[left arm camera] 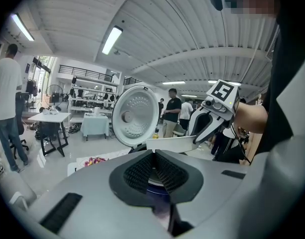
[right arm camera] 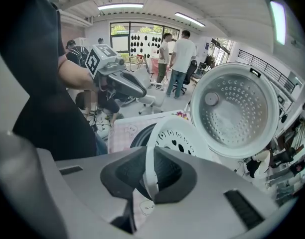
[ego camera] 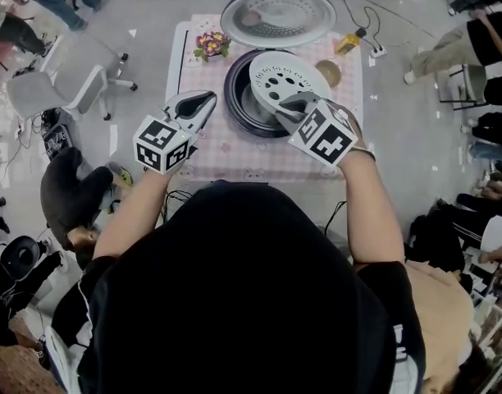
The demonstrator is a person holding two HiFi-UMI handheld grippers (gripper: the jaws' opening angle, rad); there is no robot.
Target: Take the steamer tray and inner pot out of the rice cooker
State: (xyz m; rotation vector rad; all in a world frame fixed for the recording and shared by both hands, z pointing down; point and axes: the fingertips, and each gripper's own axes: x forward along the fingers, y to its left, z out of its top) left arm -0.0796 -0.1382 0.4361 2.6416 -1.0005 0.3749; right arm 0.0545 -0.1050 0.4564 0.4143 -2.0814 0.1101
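- Steamer tray (ego camera: 288,79): we see a round white plastic disc with a raised rim, and its floor is pierced by a ring of small oval holes around larger, heart-like cut-outs
- It sits tilted over the right side of the open rice cooker (ego camera: 239,105), whose body is dark blue; we cannot tell whether its far edge touches the cooker's rim
- Under the tray we make out the inner pot (ego camera: 255,105) seated in the cooker body, with part of its grey inside showing to the left of the tray
- The cooker's lid (ego camera: 277,13) stands swung back behind the body, showing its pale perforated inner plate
- Right gripper (ego camera: 294,105): its own view shows us the jaws narrowed onto the tray's near rim, with the white edge pinched between the black ribbed pads and running upright through the gap
- Left gripper (ego camera: 203,101): it hovers just left of the cooker; its jaws are pressed together with nothing between them, and it touches nothing
- The cooker stands on a table (ego camera: 235,150) with a pink checked cloth, and a small bunch of flowers (ego camera: 211,44) lies near the cloth's far left corner
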